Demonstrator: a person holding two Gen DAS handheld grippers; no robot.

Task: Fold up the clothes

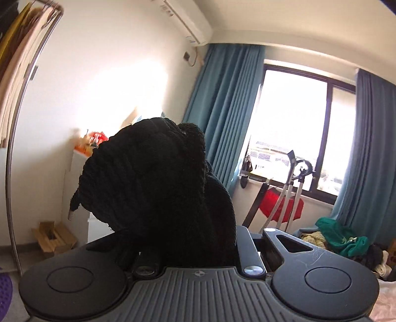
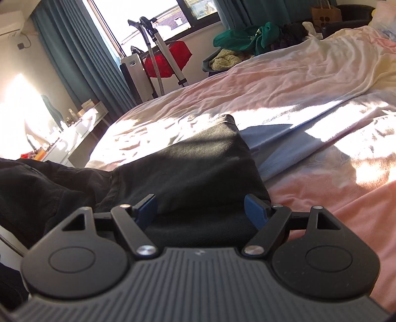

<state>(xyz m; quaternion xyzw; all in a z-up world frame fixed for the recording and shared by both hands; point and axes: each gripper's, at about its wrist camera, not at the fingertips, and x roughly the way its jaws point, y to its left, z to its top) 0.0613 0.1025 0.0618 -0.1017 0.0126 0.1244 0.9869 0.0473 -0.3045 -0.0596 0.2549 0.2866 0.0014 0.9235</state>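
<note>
A wide bed spread with a crumpled pale pink and white sheet [image 2: 284, 81] fills most of the right wrist view, sunlit in patches. On it lies a flat black woven garment [image 2: 198, 168], its squared end pointing up the bed, its near part passing between the blue pads of the right gripper [image 2: 201, 206]. Those jaws stand wide apart and the pads do not press the cloth. Just beside the garment's far corner lies a light blue flat cloth [image 2: 277, 146].

In the left wrist view tall teal curtains [image 1: 222, 104] hang either side of a dark-framed window [image 1: 297, 119], with a white wall air conditioner [image 1: 188, 22] above. A bunched black ribbed knit garment [image 1: 158, 188] is raised in front of the lens, clear of the bed, hiding the pads of the left gripper [image 1: 198, 247]. Its jaws are drawn close together and clenched on the knit.

Below the window stands a red mesh-covered frame [image 1: 274, 205], and near it a heap of green and cream clothes [image 1: 341, 240]
</note>
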